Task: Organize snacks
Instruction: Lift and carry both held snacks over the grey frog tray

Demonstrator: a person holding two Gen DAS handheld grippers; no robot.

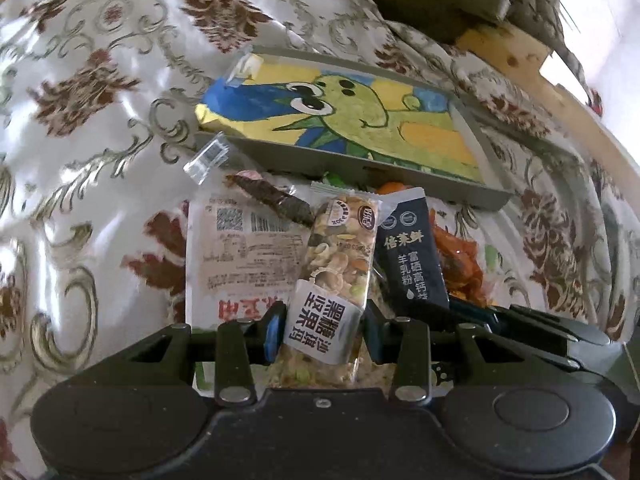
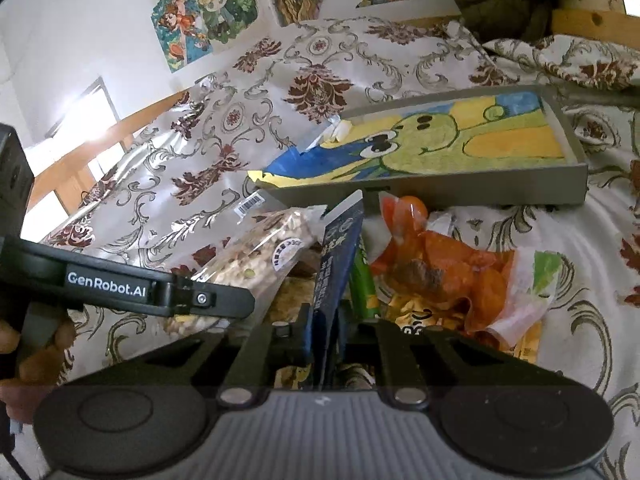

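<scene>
left gripper (image 1: 322,330): pinching nut bar (image 1: 340,264)
right gripper (image 2: 325,332): clamped on navy sachet (image 2: 338,256)
snacks: piled mid-bed, just beside tray (image 2: 576,176)
tray: dino drawing (image 1: 352,114) inside

Both tongs (image 1: 322,330) (image 2: 326,330) clamped, angled downward.

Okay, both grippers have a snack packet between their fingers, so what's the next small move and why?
Probably lift both packets clear of the pile and carry them to the grey tray with the cartoon lining. The left gripper clamps the clear nut bar packet, the right gripper the dark blue sachet, and the tray is empty.
</scene>
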